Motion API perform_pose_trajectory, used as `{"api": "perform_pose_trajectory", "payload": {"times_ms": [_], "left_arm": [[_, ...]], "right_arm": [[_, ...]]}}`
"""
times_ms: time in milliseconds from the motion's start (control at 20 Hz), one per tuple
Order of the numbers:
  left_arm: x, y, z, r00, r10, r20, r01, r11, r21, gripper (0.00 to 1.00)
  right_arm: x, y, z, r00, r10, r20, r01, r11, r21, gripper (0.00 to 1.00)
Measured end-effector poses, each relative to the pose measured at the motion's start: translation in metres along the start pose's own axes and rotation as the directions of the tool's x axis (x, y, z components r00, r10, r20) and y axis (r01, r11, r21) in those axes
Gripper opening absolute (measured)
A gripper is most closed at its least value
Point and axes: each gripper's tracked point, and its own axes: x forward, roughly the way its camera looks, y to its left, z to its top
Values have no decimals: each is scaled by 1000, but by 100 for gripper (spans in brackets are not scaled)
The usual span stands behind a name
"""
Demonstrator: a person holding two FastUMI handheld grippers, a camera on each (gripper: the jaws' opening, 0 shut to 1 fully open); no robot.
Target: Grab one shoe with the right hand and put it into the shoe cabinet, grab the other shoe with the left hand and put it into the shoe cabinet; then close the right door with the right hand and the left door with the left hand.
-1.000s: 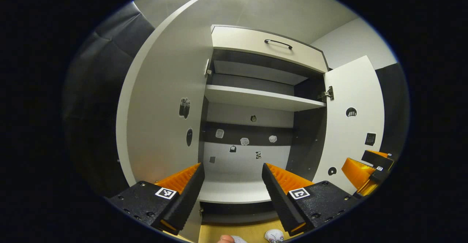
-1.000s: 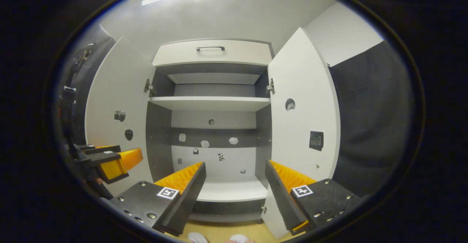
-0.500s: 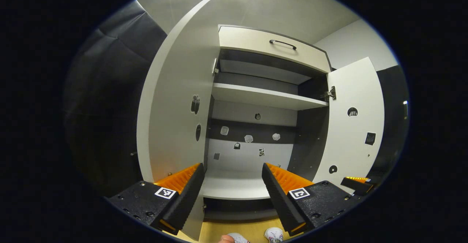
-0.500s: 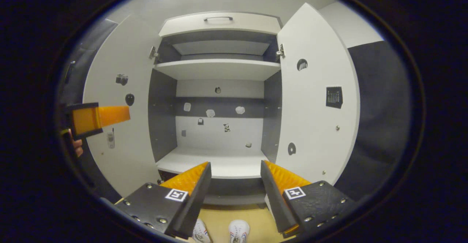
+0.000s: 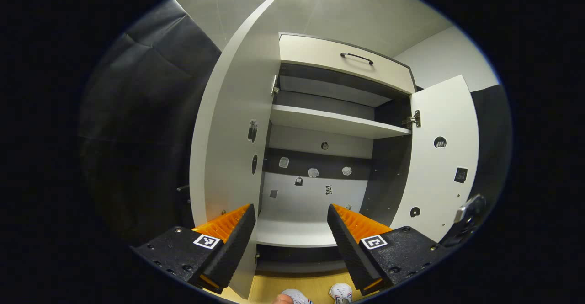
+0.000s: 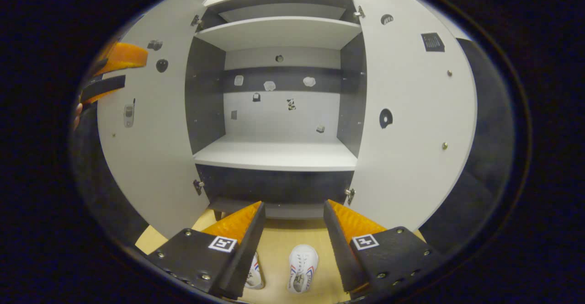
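Tipped down now, the wide-open, empty right gripper (image 6: 292, 224) sees both shoes (image 6: 302, 261) whole, just past its tips; left gripper (image 5: 291, 228), also open and empty, catches their toes.

A staged home entryway in a booth: a tall white two-door shoe cabinet (image 6: 279, 155) with bare shelves, black cloth walls (image 5: 137, 112), light wooden floor (image 6: 279, 249).
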Motion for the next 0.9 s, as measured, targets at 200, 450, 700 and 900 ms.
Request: {"api": "perform_pose_trajectory", "payload": {"times_ms": [200,450,700,900], "left_arm": [[-6,1,-2,1000,4,-9,-4,1000,-8,96],[-11,2,-2,1000,-1,-13,1,1000,-5,96],[-12,4,-3,1000,-5,-22,6,1000,6,94],[-13,3,-3,1000,-15,-24,15,1000,9,94]], "right_arm": [[18,7,-58,992,24,-125,-24,1000,0,64],[38,7,-144,947,22,-319,-29,999,-17,64],[56,8,-221,870,30,-492,-45,999,-18,64],[68,7,-263,819,27,-573,-50,998,-24,64]]}}
